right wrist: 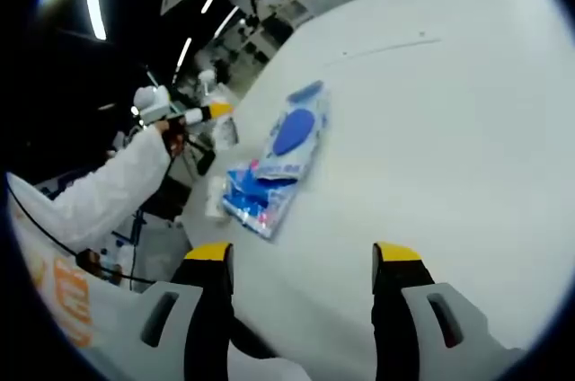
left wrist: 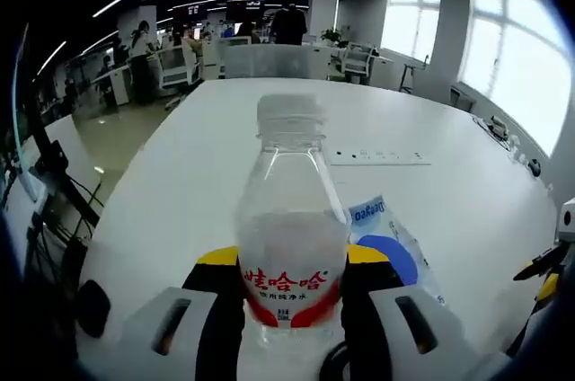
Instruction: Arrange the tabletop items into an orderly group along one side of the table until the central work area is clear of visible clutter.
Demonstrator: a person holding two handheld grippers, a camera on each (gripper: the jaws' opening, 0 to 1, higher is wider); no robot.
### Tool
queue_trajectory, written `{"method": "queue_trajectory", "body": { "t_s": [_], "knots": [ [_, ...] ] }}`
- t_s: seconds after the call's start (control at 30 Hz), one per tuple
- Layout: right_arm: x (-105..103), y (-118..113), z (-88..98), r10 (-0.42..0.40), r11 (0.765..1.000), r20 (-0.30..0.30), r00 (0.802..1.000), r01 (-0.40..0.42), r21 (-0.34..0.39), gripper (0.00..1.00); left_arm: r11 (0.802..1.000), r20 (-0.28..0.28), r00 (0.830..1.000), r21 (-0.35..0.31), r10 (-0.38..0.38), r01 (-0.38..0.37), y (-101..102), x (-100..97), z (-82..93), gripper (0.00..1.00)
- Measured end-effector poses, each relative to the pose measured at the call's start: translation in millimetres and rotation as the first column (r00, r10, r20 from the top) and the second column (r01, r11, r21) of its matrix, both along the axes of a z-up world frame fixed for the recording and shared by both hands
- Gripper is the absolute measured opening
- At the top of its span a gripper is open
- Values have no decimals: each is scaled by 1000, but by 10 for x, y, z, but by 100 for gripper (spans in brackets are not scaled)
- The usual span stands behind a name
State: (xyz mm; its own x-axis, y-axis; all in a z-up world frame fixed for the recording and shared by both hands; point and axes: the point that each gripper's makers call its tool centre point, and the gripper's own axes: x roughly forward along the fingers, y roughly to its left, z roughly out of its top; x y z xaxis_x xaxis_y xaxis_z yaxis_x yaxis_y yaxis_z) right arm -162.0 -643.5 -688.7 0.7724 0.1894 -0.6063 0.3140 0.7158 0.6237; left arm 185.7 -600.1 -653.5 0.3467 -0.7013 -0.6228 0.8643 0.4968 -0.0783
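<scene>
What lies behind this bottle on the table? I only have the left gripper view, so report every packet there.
Observer: Two packets, not one: a blue-and-white packet and a second, crumpled blue packet against its end, nearer the table's edge.
Operator: Report the right gripper.
Observer: The right gripper is open with nothing between its jaws, above bare table.
Operator: Tell me what carries my gripper.
Observer: A hand in a white sleeve holds the left gripper, with the bottle, near the table's edge.
</scene>
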Motion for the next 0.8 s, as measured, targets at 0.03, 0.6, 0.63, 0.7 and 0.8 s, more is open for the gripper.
{"method": "queue_trajectory", "body": {
  "t_s": [0.03,0.6,0.63,0.7,0.8],
  "knots": [
    [-7,-3,6,-3,1000,2,1000,3,-1,61,1000,1,1000,-1,-1,1,-14,16,17,40],
    [-86,-50,-17,-29,1000,-9,1000,29,-2,61,995,-52,995,-38,85,-87,-174,306,-146,40],
    [-88,-45,-21,-28,1000,-11,1000,28,0,61,995,-55,994,-39,90,-92,-174,308,-164,40],
    [-91,-22,-44,-17,1000,-21,1000,17,1,61,995,-55,994,-42,93,-95,-183,332,-209,40],
    [-82,-1,-58,-7,1000,-28,1000,7,5,61,996,-54,996,-40,77,-79,-226,332,-251,40]
  ]
}}
